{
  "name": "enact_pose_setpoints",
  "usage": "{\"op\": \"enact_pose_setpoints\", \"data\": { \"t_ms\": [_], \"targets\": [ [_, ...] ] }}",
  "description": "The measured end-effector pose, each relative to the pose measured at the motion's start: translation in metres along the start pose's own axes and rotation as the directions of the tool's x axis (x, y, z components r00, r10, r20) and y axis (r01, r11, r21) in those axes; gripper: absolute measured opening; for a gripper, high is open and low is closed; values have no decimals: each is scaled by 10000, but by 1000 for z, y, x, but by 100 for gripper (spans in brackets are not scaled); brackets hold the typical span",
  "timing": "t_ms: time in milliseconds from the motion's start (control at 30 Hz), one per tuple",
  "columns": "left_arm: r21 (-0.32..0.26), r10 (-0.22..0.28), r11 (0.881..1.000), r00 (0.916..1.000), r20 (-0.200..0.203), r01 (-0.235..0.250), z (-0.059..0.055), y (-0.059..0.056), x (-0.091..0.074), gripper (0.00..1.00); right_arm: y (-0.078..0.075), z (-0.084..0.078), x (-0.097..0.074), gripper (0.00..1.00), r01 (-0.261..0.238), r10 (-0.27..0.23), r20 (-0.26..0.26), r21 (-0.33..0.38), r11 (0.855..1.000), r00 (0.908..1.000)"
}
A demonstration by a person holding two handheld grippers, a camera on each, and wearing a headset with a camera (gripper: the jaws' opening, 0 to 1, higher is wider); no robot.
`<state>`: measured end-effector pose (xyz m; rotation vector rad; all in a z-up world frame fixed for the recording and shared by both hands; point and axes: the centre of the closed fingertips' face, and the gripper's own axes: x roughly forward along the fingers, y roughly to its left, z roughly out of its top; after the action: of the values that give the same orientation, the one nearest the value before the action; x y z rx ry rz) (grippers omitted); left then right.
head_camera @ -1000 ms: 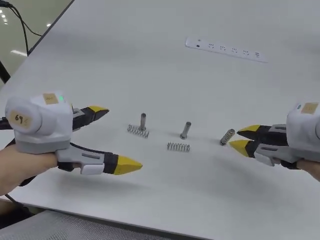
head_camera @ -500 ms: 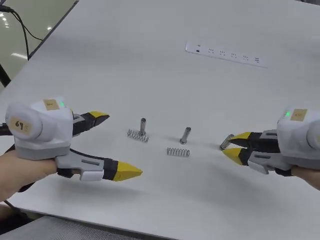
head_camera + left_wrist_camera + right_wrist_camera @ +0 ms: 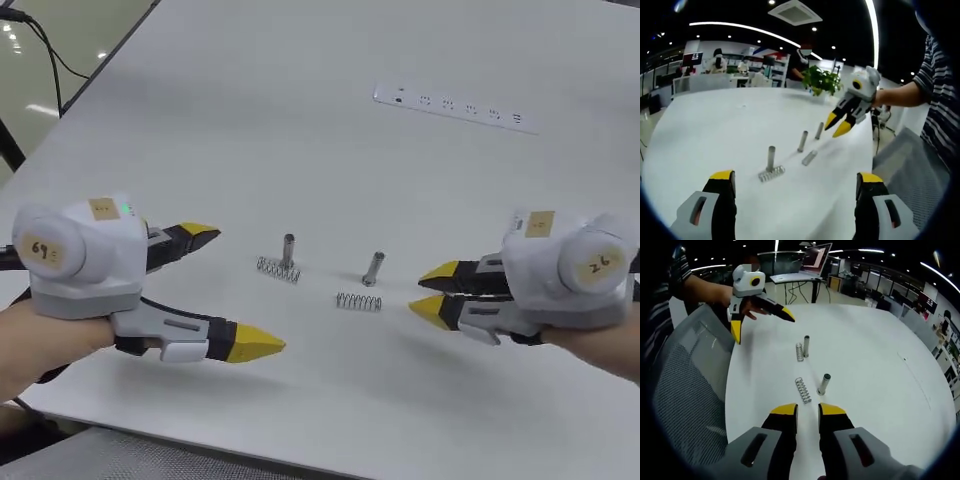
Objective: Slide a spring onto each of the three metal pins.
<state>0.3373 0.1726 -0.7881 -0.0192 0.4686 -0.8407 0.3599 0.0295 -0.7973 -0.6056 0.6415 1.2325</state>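
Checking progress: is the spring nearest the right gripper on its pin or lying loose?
Loose: the spring lies flat on the table beside the pin, not around it.

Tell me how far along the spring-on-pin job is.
Left pin and middle pin stand bare, with the left spring and middle spring lying loose beside them. Third pin: too small to judge. Left gripper and right gripper are open, empty. At least two remain.

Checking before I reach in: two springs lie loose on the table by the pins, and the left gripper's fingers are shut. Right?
No: the left gripper has its fingers wide open, as the left gripper view shows. The rest holds: two springs lie loose on the table by the pins.
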Motion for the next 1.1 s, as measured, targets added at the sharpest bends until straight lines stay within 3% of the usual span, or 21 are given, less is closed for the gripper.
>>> {"op": "enact_pose_setpoints", "data": {
  "t_ms": [333,767,1100],
  "targets": [
    [48,-100,9999,9999,-63,100,-1,-4,0,98,10,8,25,14,-580,516,-587,-1115,9921,9969],
    [63,-54,10000,9999,-131,54,-5,-5,-2,98,11,-1,52,13,-1211,849,-1631,-2268,9664,9829],
    [-227,56,9997,9999,-85,-58,-8,-1,-6,97,9,-7,65,12,-1409,939,-1974,-2394,9607,9758]
  ]
}}
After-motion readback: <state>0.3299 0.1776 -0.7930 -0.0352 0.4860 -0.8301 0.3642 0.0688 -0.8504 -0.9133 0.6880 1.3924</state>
